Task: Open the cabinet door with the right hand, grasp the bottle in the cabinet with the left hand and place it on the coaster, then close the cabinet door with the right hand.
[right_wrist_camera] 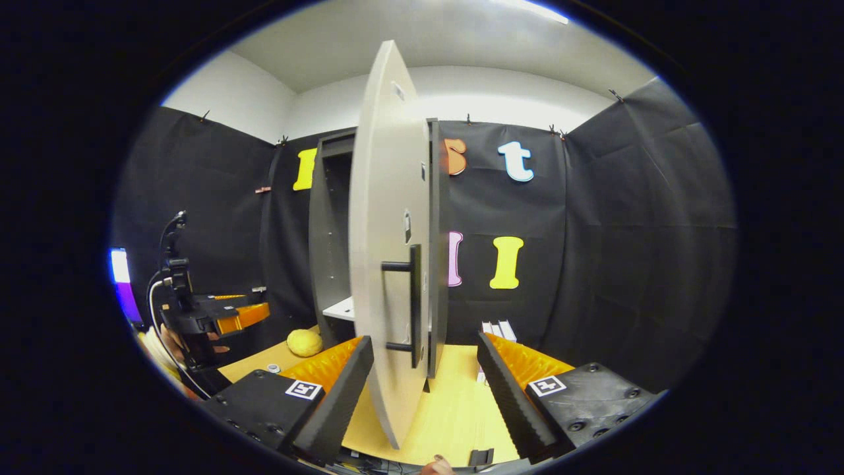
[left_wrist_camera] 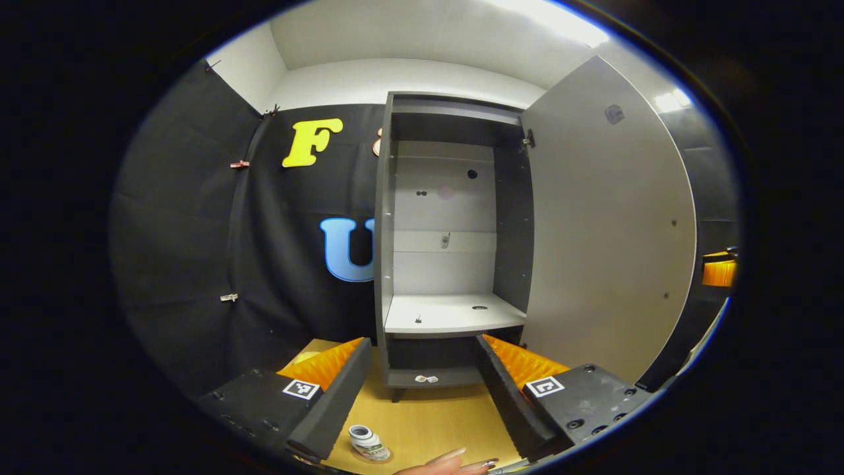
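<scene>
The left gripper [left_wrist_camera: 419, 389] is spread wide with nothing between its fingers, facing the cabinet [left_wrist_camera: 455, 244], whose shelf [left_wrist_camera: 452, 313] stands bare. Below it, the bottle [left_wrist_camera: 368, 442] rests on the coaster [left_wrist_camera: 386, 456] on the table [left_wrist_camera: 428, 422], and a hand [left_wrist_camera: 448, 464] shows at the bottom edge. The right gripper [right_wrist_camera: 425, 389] is also spread, its fingers to either side of the open door [right_wrist_camera: 382, 264], edge-on; whether they touch it I cannot tell. The door's handle [right_wrist_camera: 412, 303] sits just above. A yellow ball [right_wrist_camera: 304, 342] lies on the table beside the cabinet.
</scene>
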Demonstrator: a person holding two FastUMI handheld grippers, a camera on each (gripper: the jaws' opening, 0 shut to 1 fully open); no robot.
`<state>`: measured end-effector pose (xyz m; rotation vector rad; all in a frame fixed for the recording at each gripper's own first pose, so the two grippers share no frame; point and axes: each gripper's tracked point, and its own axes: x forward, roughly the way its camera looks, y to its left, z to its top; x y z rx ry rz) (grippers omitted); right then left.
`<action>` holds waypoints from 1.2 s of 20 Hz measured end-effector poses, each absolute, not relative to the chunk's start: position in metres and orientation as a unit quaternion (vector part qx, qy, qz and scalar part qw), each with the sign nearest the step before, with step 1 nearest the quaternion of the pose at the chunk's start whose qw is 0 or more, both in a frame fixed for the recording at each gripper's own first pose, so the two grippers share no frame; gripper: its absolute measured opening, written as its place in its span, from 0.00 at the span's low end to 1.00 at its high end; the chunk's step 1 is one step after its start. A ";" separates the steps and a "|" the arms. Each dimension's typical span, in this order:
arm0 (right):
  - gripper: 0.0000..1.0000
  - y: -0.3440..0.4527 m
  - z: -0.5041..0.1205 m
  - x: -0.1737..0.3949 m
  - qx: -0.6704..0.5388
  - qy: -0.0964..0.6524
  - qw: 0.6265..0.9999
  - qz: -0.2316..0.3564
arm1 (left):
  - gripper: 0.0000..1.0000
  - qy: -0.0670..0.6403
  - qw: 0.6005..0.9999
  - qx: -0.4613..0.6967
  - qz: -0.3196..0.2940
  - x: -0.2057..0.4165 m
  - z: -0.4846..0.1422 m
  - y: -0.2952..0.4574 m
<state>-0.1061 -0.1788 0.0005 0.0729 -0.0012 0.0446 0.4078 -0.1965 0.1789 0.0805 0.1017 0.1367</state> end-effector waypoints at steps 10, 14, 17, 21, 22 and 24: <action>0.97 -0.154 0.016 -0.071 0.067 0.002 0.993 0.099 | 0.99 0.067 0.984 0.083 0.140 0.395 0.170 -0.156; 0.98 -0.118 0.011 -0.067 0.067 0.008 0.991 0.112 | 0.99 0.056 0.989 0.060 0.120 0.410 0.175 -0.146; 0.97 -0.085 0.014 -0.050 0.057 0.005 0.992 0.114 | 0.96 0.059 0.991 0.058 0.103 0.421 0.174 -0.128; 0.98 -0.038 0.012 -0.031 0.064 0.005 0.991 0.121 | 0.98 0.061 0.991 0.075 0.089 0.427 0.176 -0.096; 0.98 -0.027 0.014 -0.027 0.063 0.003 0.990 0.124 | 0.97 0.061 0.991 0.082 0.089 0.427 0.176 -0.087; 0.98 -0.003 0.016 -0.017 0.069 -0.002 0.989 0.129 | 0.97 0.061 0.990 0.094 0.082 0.429 0.179 -0.072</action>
